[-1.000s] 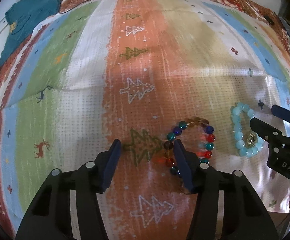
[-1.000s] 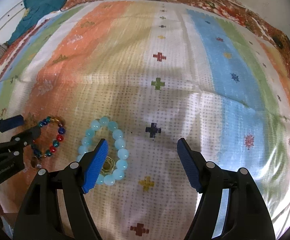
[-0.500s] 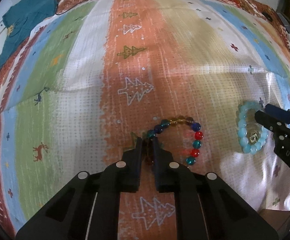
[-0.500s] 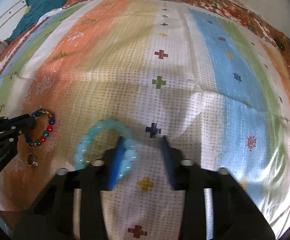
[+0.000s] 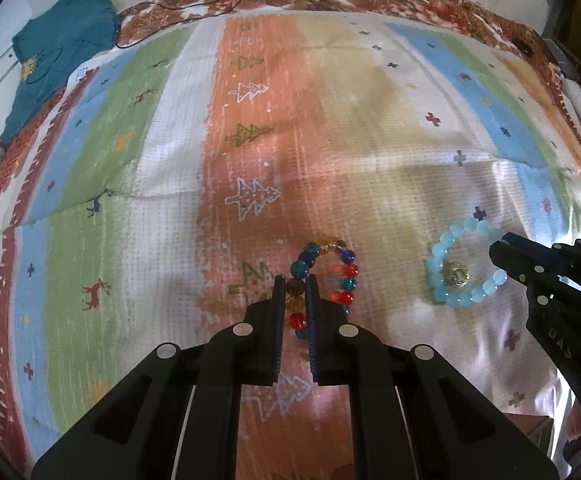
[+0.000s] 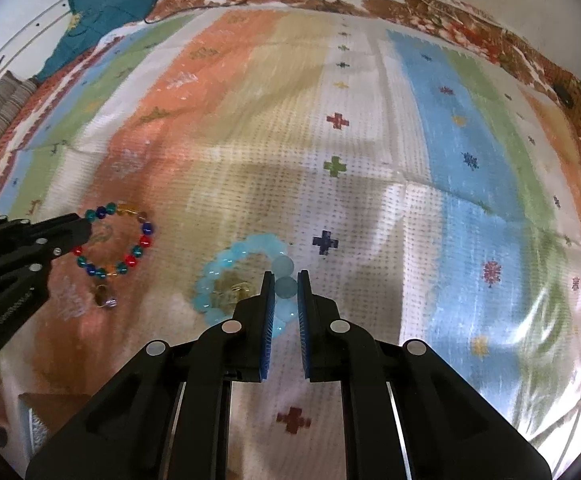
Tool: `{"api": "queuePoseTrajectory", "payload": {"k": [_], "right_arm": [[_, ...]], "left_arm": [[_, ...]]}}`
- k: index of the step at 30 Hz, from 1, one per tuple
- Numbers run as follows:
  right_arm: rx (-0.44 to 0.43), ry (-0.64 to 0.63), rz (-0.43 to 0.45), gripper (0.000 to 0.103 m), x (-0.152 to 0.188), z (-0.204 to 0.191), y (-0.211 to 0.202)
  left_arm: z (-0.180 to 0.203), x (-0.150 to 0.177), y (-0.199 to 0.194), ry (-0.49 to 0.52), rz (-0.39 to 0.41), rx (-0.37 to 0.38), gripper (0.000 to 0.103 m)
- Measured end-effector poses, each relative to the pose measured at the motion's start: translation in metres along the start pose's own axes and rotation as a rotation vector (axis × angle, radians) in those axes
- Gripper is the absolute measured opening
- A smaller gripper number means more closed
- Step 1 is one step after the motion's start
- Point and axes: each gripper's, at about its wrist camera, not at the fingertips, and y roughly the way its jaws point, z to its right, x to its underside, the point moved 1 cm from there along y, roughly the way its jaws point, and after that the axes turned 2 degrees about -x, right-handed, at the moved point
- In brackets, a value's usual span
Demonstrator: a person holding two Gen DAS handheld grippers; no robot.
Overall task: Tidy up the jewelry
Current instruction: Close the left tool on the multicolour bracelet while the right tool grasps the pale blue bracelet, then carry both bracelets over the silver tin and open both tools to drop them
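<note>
Left wrist view: the left gripper [image 5: 295, 286] is clenched on the near side of the multicolour bracelet [image 5: 340, 276], a few beads pinched between its pads. The rest of the loop runs off toward 1 o'clock over the orange stripe of the blanket [image 5: 130, 184]. Out at 3 o'clock lies the pale blue bracelet [image 5: 442, 258], with the right gripper [image 5: 500, 252] at its far edge and a small gold ring [image 5: 456, 273] inside its circle. A teal garment [image 5: 62, 48] sits at 10 o'clock by the blanket's edge.

Right wrist view: here the right gripper is clamped on two or three pale blue beads. This picture is smeared, so I cannot tell whether the loop is clear of the cloth. The gold ring shows blurred inside it, at 10 o'clock from the tips. At 9 o'clock the left gripper holds the colour bracelet, and a second ring [image 6: 104, 298] lies just below that loop, loose on the blanket.

Risks, as I judge them: round glassy beads can roll out of a narrow pinch, dropping a bracelet; a swinging loop could snag or flick either loose ring; a hard squeeze or tug could strain the cord.
</note>
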Motion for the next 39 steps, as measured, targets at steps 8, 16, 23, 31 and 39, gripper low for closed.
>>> {"api": "queuePoseTrajectory", "payload": {"k": [8,16,23,31,39], "right_arm": [[-0.021,-0.015,0.037,0.012,0.000,-0.008,-0.020],[-0.042,-0.019,0.073,0.012,-0.001,-0.015,-0.040],[-0.045,-0.006,0.097,0.012,0.002,-0.011,-0.056],[-0.036,-0.004,0.103,0.012,0.008,-0.009,-0.065],[-0.049,0.009,0.131,0.012,0.016,-0.008,-0.081]], "left_arm": [[-0.003,0.005,-0.016,-0.012,0.018,0.011,0.009],[-0.001,0.006,-0.037,-0.004,0.058,0.004,0.009],[0.000,0.006,-0.053,0.003,0.076,0.011,0.009],[0.004,0.009,-0.066,0.023,0.098,-0.004,0.009],[0.008,0.014,-0.088,0.012,0.129,0.030,0.009]]}}
